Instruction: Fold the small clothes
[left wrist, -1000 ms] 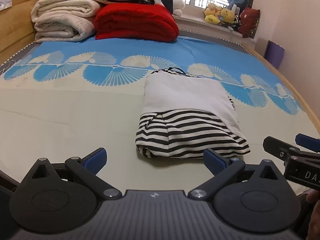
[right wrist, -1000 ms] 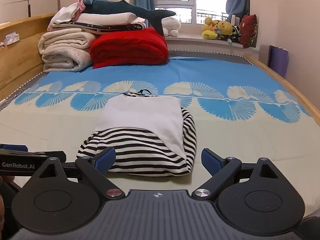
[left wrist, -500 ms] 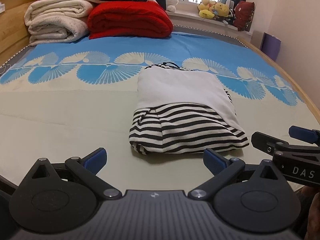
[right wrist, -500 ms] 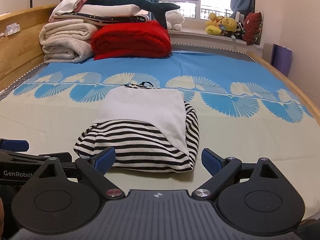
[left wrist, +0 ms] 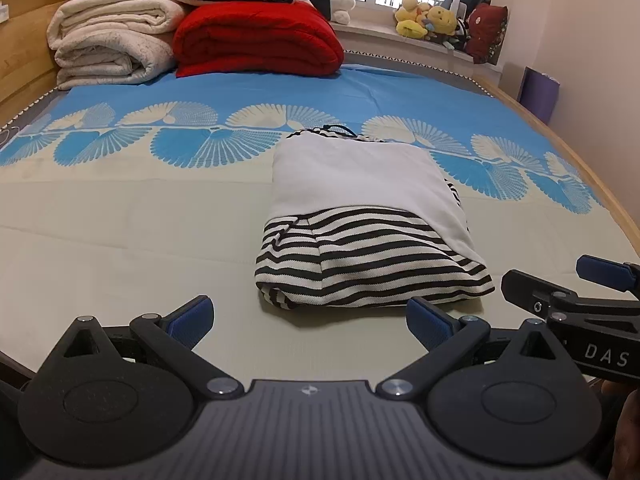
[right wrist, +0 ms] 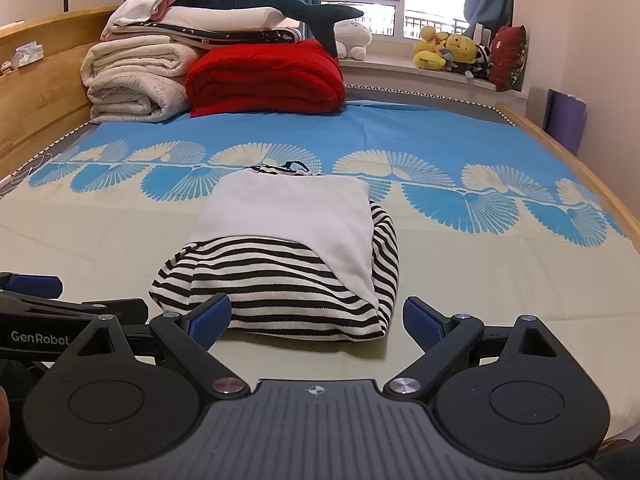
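Left gripper [left wrist: 310, 320] and right gripper [right wrist: 316, 320] both spread wide, empty, low over the bed sheet [left wrist: 120, 240]. Folded striped garment [left wrist: 360, 256] lies just ahead, white layer on top, nothing blocking it. Beyond it: red blanket [right wrist: 266, 76], cream quilts [right wrist: 136, 80], plush toys [right wrist: 452, 52] on the sill.

**Both claws spread wide, side by side**

The left claw [left wrist: 310, 322] has its blue-padded fingers [left wrist: 190, 320] far apart, gripping nothing. The right claw [right wrist: 316, 322] is likewise spread and empty. The two sit level and close together, each showing at the edge of the other's view.
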Demonstrator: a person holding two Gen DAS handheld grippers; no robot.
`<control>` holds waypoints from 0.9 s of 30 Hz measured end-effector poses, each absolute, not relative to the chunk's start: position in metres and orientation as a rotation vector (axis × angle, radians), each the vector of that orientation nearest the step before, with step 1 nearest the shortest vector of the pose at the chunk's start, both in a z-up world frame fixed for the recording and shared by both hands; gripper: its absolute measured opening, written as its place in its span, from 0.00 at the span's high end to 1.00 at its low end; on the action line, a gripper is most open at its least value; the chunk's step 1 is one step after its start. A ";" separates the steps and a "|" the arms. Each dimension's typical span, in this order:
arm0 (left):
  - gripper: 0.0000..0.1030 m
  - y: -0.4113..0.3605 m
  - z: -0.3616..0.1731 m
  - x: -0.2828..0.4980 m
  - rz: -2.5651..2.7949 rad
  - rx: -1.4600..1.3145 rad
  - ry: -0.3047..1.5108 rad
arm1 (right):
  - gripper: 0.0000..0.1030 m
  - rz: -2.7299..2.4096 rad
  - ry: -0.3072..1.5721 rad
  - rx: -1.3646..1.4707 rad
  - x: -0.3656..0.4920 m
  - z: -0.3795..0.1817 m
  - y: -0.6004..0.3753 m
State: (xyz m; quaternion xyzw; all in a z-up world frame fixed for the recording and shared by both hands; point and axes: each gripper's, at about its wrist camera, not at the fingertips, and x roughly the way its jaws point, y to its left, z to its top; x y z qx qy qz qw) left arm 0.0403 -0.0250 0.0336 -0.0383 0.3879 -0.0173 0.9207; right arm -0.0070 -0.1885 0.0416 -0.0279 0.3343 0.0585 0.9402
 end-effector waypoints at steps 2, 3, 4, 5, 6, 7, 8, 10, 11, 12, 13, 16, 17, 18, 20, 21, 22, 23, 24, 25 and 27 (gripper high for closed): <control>0.01 -0.025 0.033 0.040 -0.035 -0.079 0.798 | 0.10 0.121 0.684 -0.056 -0.007 0.041 -0.189; 0.01 -0.026 0.033 0.040 -0.034 -0.079 0.799 | 0.10 0.121 0.686 -0.055 -0.006 0.041 -0.190; 0.01 -0.027 0.033 0.041 -0.033 -0.080 0.800 | 0.10 0.120 0.689 -0.054 -0.005 0.041 -0.190; 0.01 -0.027 0.033 0.041 -0.034 -0.080 0.801 | 0.10 0.120 0.690 -0.053 -0.006 0.040 -0.190; 0.01 -0.026 0.033 0.041 -0.035 -0.081 0.802 | 0.10 0.119 0.691 -0.053 -0.005 0.040 -0.190; 0.01 -0.026 0.033 0.041 -0.035 -0.083 0.803 | 0.10 0.118 0.692 -0.052 -0.005 0.040 -0.190; 0.01 -0.026 0.032 0.042 -0.036 -0.083 0.803 | 0.10 0.117 0.692 -0.052 -0.005 0.041 -0.189; 0.01 -0.027 0.033 0.042 -0.038 -0.084 0.802 | 0.10 0.118 0.691 -0.052 -0.006 0.041 -0.190; 0.01 -0.026 0.033 0.042 -0.038 -0.084 0.802 | 0.10 0.118 0.691 -0.052 -0.006 0.041 -0.190; 0.01 -0.026 0.033 0.042 -0.038 -0.084 0.802 | 0.10 0.118 0.691 -0.053 -0.006 0.041 -0.190; 0.01 -0.027 0.033 0.042 -0.038 -0.084 0.803 | 0.10 0.119 0.691 -0.053 -0.006 0.041 -0.190; 0.01 -0.027 0.033 0.042 -0.039 -0.082 0.804 | 0.10 0.119 0.691 -0.055 -0.006 0.041 -0.189; 0.01 -0.027 0.033 0.042 -0.038 -0.083 0.804 | 0.10 0.119 0.691 -0.053 -0.006 0.041 -0.189; 0.01 -0.028 0.033 0.042 -0.038 -0.084 0.804 | 0.10 0.119 0.691 -0.053 -0.006 0.042 -0.189; 0.01 -0.028 0.033 0.042 -0.038 -0.085 0.803 | 0.10 0.120 0.690 -0.053 -0.006 0.041 -0.190; 0.01 -0.027 0.033 0.042 -0.041 -0.085 0.803 | 0.10 0.120 0.690 -0.054 -0.006 0.041 -0.190; 0.01 -0.027 0.033 0.042 -0.042 -0.086 0.803 | 0.10 0.119 0.689 -0.054 -0.006 0.042 -0.189; 0.01 -0.027 0.032 0.042 -0.043 -0.086 0.803 | 0.10 0.119 0.687 -0.054 -0.007 0.042 -0.189; 0.01 -0.027 0.032 0.042 -0.043 -0.087 0.803 | 0.10 0.118 0.686 -0.054 -0.007 0.042 -0.189; 0.01 -0.027 0.032 0.042 -0.043 -0.087 0.804 | 0.10 0.118 0.687 -0.053 -0.007 0.042 -0.188; 0.01 -0.027 0.032 0.042 -0.043 -0.087 0.804 | 0.10 0.118 0.687 -0.053 -0.007 0.042 -0.188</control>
